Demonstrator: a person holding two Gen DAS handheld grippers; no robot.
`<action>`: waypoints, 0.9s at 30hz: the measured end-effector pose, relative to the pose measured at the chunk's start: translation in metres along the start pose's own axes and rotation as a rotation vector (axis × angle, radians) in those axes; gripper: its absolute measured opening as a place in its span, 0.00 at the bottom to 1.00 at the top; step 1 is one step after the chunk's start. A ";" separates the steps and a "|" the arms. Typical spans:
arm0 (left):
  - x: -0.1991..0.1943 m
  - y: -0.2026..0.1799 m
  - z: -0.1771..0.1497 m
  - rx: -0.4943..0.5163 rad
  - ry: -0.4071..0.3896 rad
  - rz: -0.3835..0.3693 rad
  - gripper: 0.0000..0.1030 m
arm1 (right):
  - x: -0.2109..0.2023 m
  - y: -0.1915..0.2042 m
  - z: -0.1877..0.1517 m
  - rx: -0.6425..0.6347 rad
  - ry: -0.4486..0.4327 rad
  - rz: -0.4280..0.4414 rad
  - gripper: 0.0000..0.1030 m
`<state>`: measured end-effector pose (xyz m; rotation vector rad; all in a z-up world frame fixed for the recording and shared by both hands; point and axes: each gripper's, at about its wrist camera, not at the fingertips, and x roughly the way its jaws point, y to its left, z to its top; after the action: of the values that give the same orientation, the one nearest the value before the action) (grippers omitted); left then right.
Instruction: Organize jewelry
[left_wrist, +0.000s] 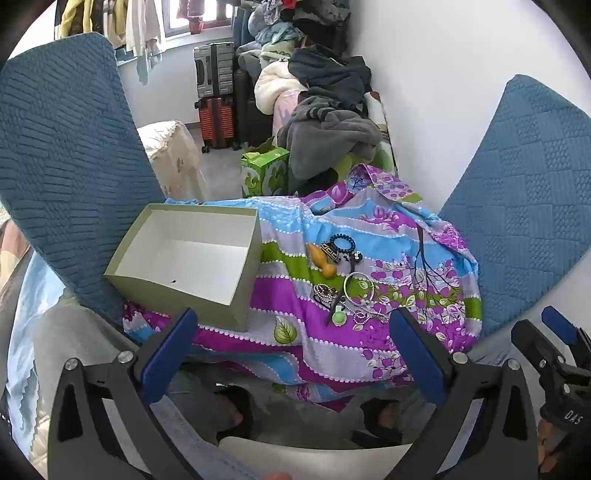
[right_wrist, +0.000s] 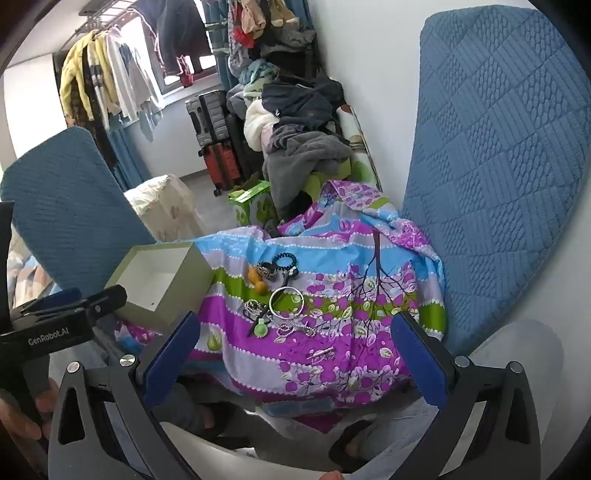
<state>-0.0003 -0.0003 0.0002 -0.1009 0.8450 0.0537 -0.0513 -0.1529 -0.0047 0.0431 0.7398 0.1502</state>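
An open pale green box (left_wrist: 192, 258) with a white inside stands empty on the left of a floral cloth (left_wrist: 406, 236); it also shows in the right wrist view (right_wrist: 162, 284). To its right lies a heap of jewelry: a silver bangle (left_wrist: 358, 286), a black bead bracelet (left_wrist: 341, 243), an orange gourd pendant (left_wrist: 323, 260), bead chains (left_wrist: 325, 293) and a green pendant (left_wrist: 339, 317). The bangle (right_wrist: 286, 302) and a small clip (right_wrist: 319, 352) show in the right wrist view. My left gripper (left_wrist: 293, 332) and right gripper (right_wrist: 295, 336) are both open and empty, held back from the cloth.
Blue quilted cushions stand on the left (left_wrist: 62, 147) and right (left_wrist: 524, 192). Behind the cloth are a green carton (left_wrist: 264, 173), a pile of clothes (left_wrist: 328, 122) and suitcases (left_wrist: 216, 96). The person's feet in sandals (left_wrist: 236, 410) are below the cloth.
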 end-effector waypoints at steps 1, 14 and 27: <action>0.000 0.000 0.000 -0.002 0.000 -0.002 1.00 | 0.000 0.000 0.000 0.000 -0.002 -0.001 1.00; 0.017 0.007 -0.005 -0.029 0.039 0.000 1.00 | 0.023 -0.001 -0.011 -0.013 0.022 0.005 1.00; 0.028 0.008 -0.011 -0.027 0.053 0.000 1.00 | 0.031 -0.004 -0.014 -0.007 0.033 0.004 1.00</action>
<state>0.0094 0.0067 -0.0282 -0.1286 0.8974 0.0623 -0.0372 -0.1525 -0.0363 0.0359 0.7717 0.1574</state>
